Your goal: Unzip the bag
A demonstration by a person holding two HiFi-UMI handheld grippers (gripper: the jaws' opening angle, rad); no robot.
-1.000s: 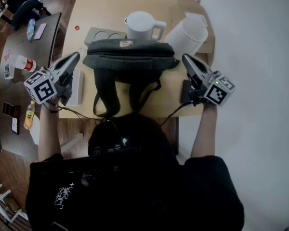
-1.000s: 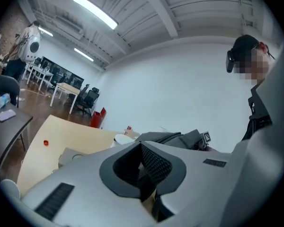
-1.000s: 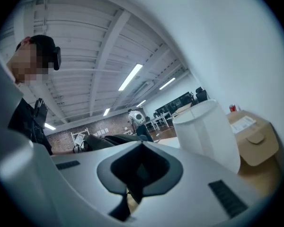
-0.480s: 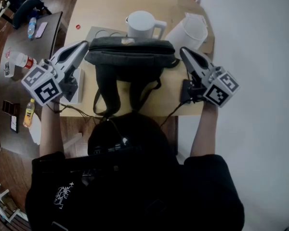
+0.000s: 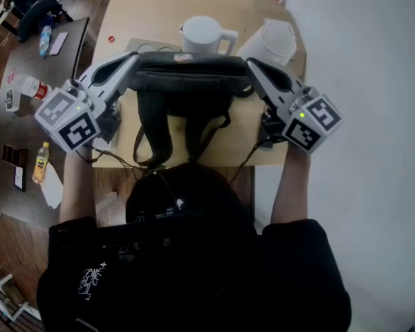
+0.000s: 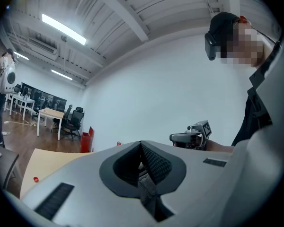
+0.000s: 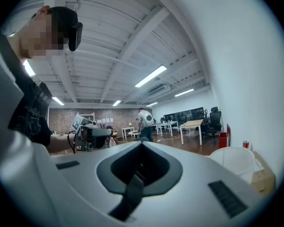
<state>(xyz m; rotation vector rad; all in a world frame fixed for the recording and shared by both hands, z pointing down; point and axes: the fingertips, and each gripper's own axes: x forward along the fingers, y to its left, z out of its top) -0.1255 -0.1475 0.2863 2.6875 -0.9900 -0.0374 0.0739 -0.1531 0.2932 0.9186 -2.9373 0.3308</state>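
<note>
A dark grey bag (image 5: pixel 190 75) lies across the light wooden table (image 5: pixel 159 9), its two shoulder straps (image 5: pixel 152 130) trailing toward the near edge. My left gripper (image 5: pixel 133 57) hangs over the bag's left end with its jaws together. My right gripper (image 5: pixel 249 64) hangs over the right end, also closed. Both point inward at each other. In the left gripper view the shut jaws (image 6: pixel 141 143) fill the lower frame and the right gripper (image 6: pixel 191 136) shows beyond. The right gripper view shows its closed jaws (image 7: pixel 142 143) and the left gripper (image 7: pixel 92 135) opposite. The bag is hidden in both gripper views.
Behind the bag stand a white pitcher (image 5: pixel 202 33), a white bucket (image 5: pixel 271 41) and a grey tray (image 5: pixel 142 45). A white box (image 5: pixel 109 133) lies under the left gripper and a black block (image 5: pixel 268 126) under the right. A dark desk (image 5: pixel 28 81) with bottles is to the left.
Both grippers have risen from beside the bag and moved inward over its two ends, rolling a little. Both stay shut. The bag has not shifted on the table.
</note>
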